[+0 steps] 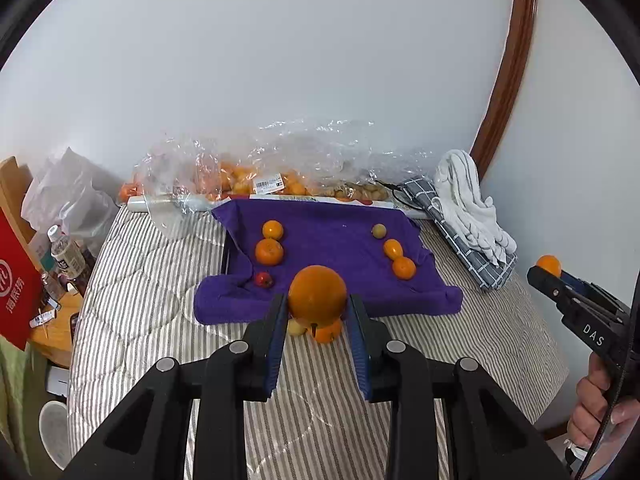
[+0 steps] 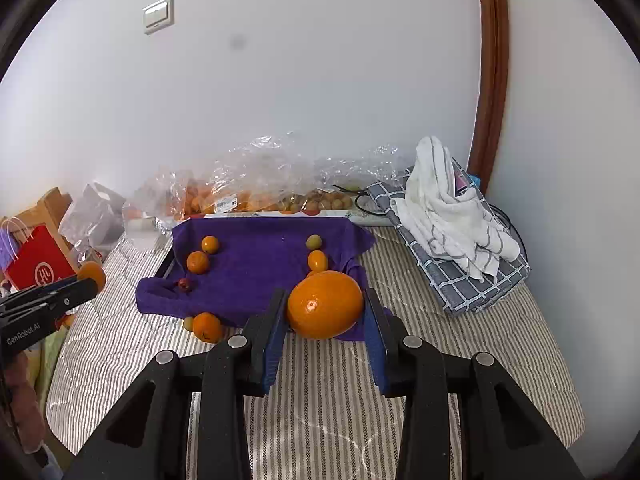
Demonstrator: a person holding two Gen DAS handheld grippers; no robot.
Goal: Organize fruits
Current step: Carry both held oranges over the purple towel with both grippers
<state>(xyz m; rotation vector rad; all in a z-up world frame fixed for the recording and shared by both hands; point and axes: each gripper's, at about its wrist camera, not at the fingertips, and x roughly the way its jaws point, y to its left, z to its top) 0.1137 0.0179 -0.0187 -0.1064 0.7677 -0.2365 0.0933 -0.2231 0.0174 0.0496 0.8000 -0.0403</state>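
Left gripper (image 1: 317, 312): fingers clamped on an orange (image 1: 317, 294), gripped at its sides and clear of the bed. Right gripper (image 2: 325, 312): fingers clamped on a larger orange (image 2: 325, 305), likewise lifted.

Directly below the left gripper, two fruits lie on the bed just off the near edge of the purple towel (image 1: 332, 248): a small orange (image 2: 207, 327) and a pale fruit (image 2: 188, 323), touching.

On the towel, two rows. Left: two oranges and a small red fruit (image 1: 263, 279). Right: a greenish fruit (image 1: 378, 231) and two small oranges.

Risks, as judged:
- Both held fruits are round and smooth-skinned, caught on narrow pads; a tilt or jolt could let either slip out.
- The towel lies rumpled over a tray; a fruit set on a fold may roll into its row or off the edge.
- The bed is soft; dropped fruit could roll toward its left edge.

Bed (image 1: 160, 280): striped quilt. At its far edge against the wall, clear bags of fruit (image 1: 240, 176) and a film roll. At the far right corner, a checked cloth under a white towel (image 2: 448, 208). Left of the bed: bottles, a red bag (image 2: 38, 268). White wall, light switch, brown door frame.
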